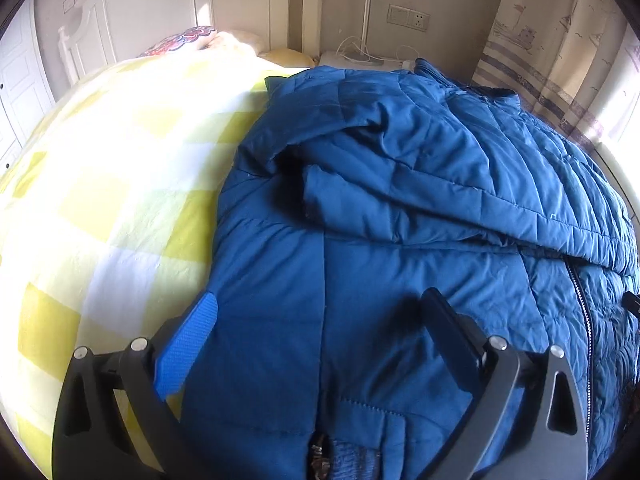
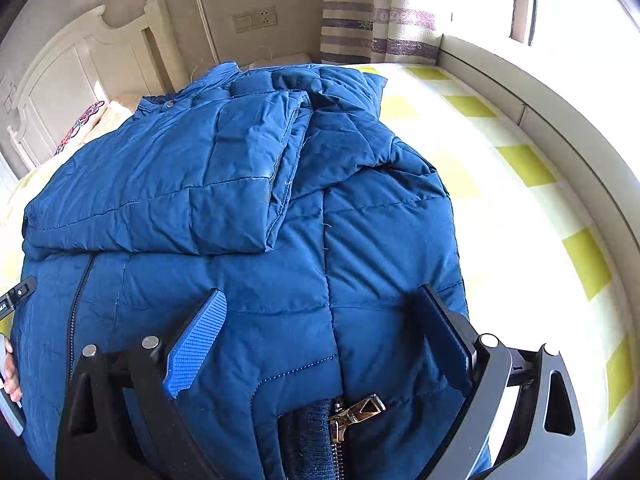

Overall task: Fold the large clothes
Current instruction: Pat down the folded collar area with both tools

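Lying on the bed: one blue padded jacket (image 1: 400, 208), spread over a bedspread (image 1: 120, 168) of yellow and white squares, one sleeve (image 1: 420, 184) folded across its front.
Tongs: two; left tongs (image 1: 320, 320) and right tongs (image 2: 320, 312) each gape wide over the jacket's near hem, nothing pinched between them.
Zip: one, running up the jacket's front (image 1: 580, 300).
Around: white headboard (image 1: 132, 12), patterned pillow (image 1: 180, 40), wall sockets (image 1: 404, 16), striped curtain (image 1: 560, 60).
In the way: the folded sleeve covers the upper part of the zip.
Left view only: small white stand with cables (image 1: 356, 60) behind the collar.
Right view only: metal zip pull (image 2: 356, 412) at the hem, bright window (image 2: 580, 8), window ledge (image 2: 540, 92).
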Motion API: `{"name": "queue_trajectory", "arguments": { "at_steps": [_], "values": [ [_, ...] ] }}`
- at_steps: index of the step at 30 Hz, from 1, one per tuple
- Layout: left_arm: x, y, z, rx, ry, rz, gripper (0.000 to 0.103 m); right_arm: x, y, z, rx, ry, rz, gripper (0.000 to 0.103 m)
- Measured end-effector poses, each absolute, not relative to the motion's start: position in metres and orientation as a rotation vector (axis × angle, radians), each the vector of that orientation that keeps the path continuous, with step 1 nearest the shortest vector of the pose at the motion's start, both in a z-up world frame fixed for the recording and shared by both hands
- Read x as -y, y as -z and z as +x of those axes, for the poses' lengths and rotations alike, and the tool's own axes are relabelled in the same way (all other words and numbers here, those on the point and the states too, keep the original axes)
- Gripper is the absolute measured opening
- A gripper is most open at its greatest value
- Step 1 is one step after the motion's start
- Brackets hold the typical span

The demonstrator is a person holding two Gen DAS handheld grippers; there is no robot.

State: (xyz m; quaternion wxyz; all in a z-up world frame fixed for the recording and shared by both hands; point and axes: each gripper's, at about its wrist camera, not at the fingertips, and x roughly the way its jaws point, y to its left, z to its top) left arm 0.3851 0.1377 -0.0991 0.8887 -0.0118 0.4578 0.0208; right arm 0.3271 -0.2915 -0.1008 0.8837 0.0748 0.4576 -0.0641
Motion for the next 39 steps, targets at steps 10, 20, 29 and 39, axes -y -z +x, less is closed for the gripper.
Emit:
{"name": "queue_trajectory", "arguments": {
  "at_steps": [10, 20, 29, 39],
  "values": [
    [-0.041, 0.066, 0.312, -0.833, 0.166, 0.098, 0.101, 0.173, 0.094, 0.274, -0.938, -0.144, -0.156, 0.092],
    [-0.053, 0.092, 0.299, -0.855, 0.086, 0.18, 0.101, 0.206, 0.093, 0.256, -0.925, -0.099, -0.056, 0.098],
    [-0.12, 0.078, 0.254, -0.792, -0.098, 0.032, 0.1, 0.26, 0.09, 0.201, -0.87, 0.099, 0.018, 0.098],
    [-0.029, 0.112, 0.204, -0.815, 0.177, 0.163, 0.101, 0.183, 0.106, 0.176, -0.812, -0.125, -0.101, 0.098]
  ]
}}
